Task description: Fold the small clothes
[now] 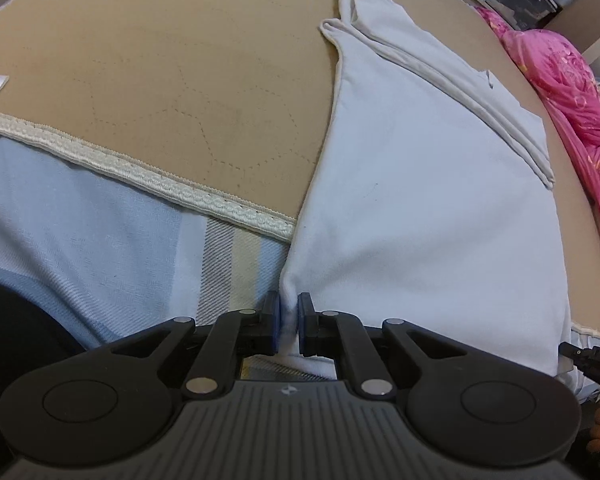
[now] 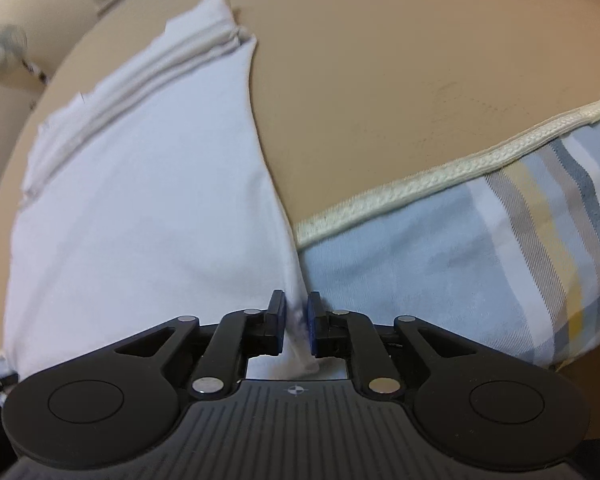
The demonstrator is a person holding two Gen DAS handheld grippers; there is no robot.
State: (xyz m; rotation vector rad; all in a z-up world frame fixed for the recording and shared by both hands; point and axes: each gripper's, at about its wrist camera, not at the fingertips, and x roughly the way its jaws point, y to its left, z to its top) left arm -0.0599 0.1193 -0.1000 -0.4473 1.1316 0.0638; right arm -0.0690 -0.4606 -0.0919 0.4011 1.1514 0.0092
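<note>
Both hand-held grippers (image 1: 288,322) (image 2: 296,322) nearly closed, pinching white garment (image 1: 420,208) corners

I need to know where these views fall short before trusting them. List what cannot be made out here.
- Left wrist view: the near hem of the white cotton garment is hidden behind the left hand-held gripper.
- Right wrist view: the garment's near corner disappears behind the right hand-held gripper; its far folded edge is blurred.
- Left wrist view: the pink patterned fabric is cut off by the right edge.
- What lies under the garment: hidden in both views.
</note>
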